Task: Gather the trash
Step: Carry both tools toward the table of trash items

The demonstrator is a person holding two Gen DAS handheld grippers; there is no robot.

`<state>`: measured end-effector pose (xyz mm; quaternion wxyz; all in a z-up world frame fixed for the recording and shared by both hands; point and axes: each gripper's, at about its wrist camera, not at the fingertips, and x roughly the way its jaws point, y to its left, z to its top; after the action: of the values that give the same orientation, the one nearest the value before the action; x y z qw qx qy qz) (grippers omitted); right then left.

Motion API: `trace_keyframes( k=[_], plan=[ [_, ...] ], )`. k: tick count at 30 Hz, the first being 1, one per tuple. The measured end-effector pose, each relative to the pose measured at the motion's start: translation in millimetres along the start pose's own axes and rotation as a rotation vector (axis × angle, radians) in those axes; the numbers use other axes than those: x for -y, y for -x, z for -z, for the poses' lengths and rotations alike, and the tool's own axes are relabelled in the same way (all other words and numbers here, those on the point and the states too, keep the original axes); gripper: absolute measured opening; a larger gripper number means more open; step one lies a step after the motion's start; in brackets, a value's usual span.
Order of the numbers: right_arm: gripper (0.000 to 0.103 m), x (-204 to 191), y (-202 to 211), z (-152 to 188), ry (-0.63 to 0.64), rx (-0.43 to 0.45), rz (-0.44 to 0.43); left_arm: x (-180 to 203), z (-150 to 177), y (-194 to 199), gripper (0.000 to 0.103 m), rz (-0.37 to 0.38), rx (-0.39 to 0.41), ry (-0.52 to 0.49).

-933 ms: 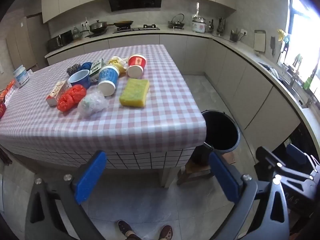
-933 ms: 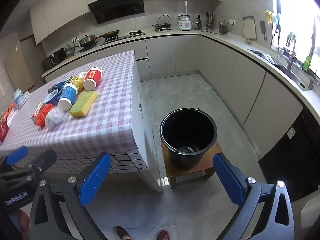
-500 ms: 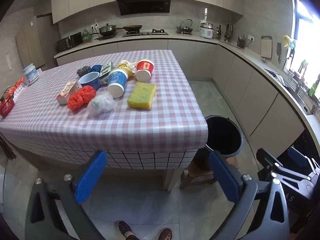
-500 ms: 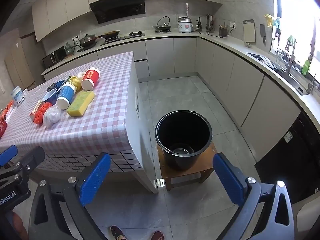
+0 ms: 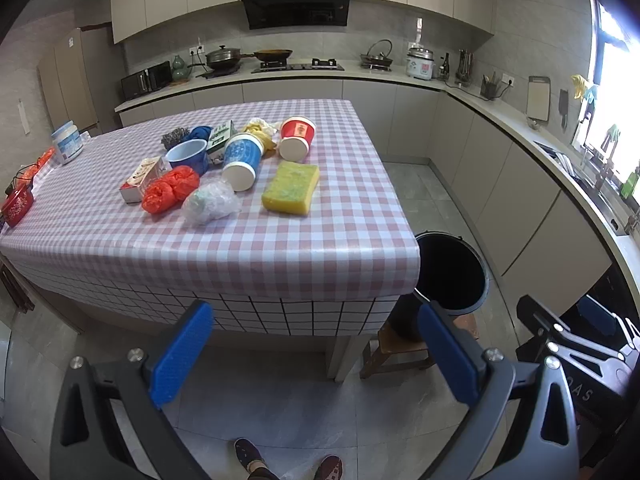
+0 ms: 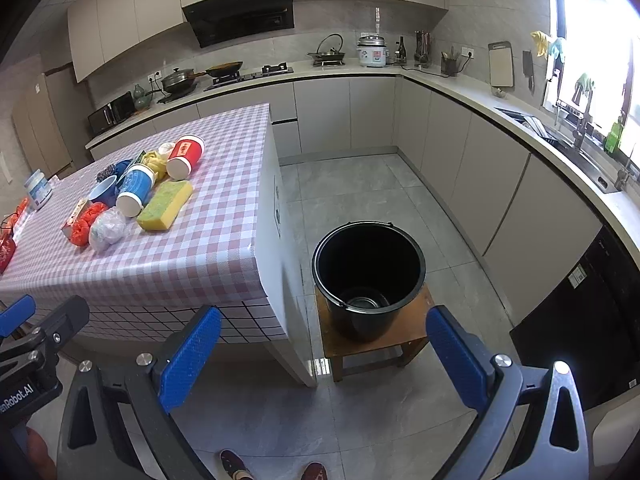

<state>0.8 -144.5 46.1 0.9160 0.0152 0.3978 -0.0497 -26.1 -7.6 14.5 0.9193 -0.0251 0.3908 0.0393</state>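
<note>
A pile of trash lies on the checked table [image 5: 280, 248]: a yellow sponge [image 5: 291, 188], a red cup [image 5: 297, 138] and a blue cup [image 5: 241, 161] on their sides, a clear crumpled bag [image 5: 210, 202], a red bag [image 5: 170, 189] and a small carton [image 5: 142, 178]. A black bucket [image 6: 368, 276] stands on a low wooden stool [image 6: 380, 340] right of the table. My left gripper [image 5: 316, 356] is open and empty, below the table's near edge. My right gripper [image 6: 320, 356] is open and empty, in front of the bucket.
A blue bowl [image 5: 188, 156], a white jar [image 5: 67, 147] and red items [image 5: 18, 204] sit further left on the table. Kitchen counters [image 6: 520, 128] run along the back and right walls. The person's feet [image 5: 288, 460] stand on the tiled floor.
Both grippers have risen and tilted slightly, so the table and bucket sit lower in view. Both stay open. Nothing on the table has moved.
</note>
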Motion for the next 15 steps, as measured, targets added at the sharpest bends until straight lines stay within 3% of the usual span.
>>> trace_keyframes(
  k=[15],
  plan=[
    [0.103, -5.7, 2.9, 1.1, 0.006, 0.001, -0.018, -10.8, 1.3, 5.7, 0.103, -0.009, 0.005, 0.016]
  ],
)
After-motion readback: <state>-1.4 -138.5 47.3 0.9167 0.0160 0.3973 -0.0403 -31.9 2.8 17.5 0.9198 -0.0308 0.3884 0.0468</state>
